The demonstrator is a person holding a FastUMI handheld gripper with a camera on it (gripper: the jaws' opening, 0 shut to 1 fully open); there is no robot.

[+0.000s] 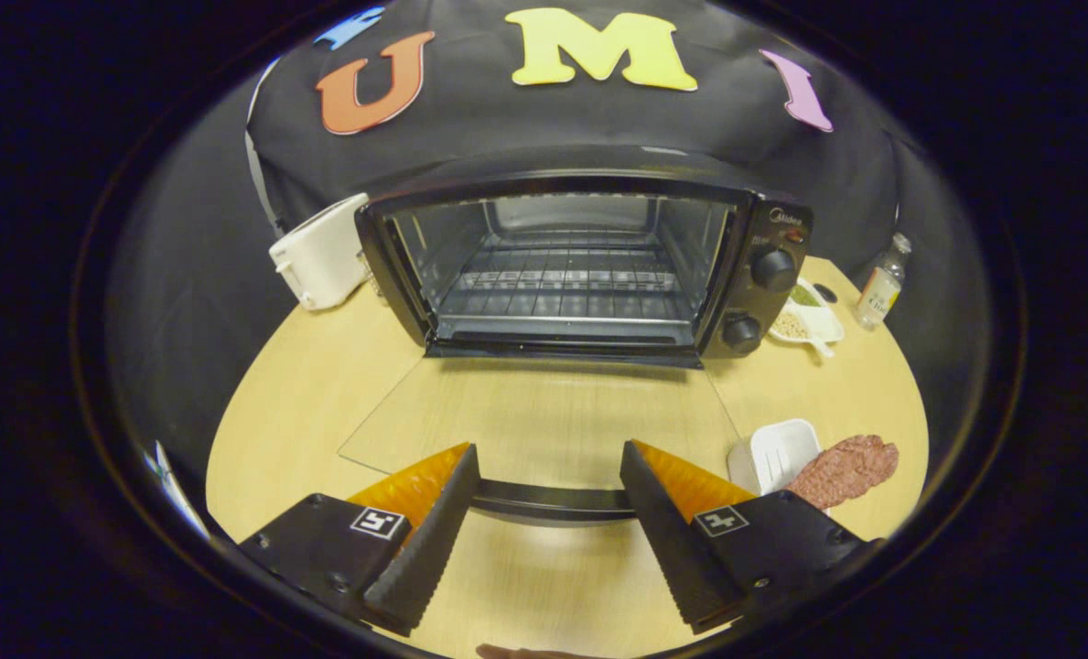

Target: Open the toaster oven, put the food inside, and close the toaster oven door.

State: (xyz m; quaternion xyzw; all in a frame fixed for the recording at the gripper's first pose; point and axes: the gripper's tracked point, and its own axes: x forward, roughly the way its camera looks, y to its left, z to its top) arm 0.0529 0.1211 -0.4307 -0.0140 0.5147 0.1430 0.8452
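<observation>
One of the three steps appears complete: the toaster oven (589, 265) stands with its glass door (544, 416) swung fully down, lying flat over the wooden table (296, 412), and the wire rack (566, 279) inside bears nothing. The door's dark handle (548, 501) runs across the gap between the fingers of the gripper (548, 485), whose jaws are spread wide and grasp nothing; whether either finger touches the handle cannot be told. The food, a reddish-brown meat patty (844, 469), lies on the table to the right of the door, just beside a small white dish (781, 453) and beyond the right finger. By judgement, two steps remain: carrying the patty onto the rack and raising the door. A white toaster (319, 252), a condiment tray (809, 320) and a small bottle (882, 284) flank the oven.
</observation>
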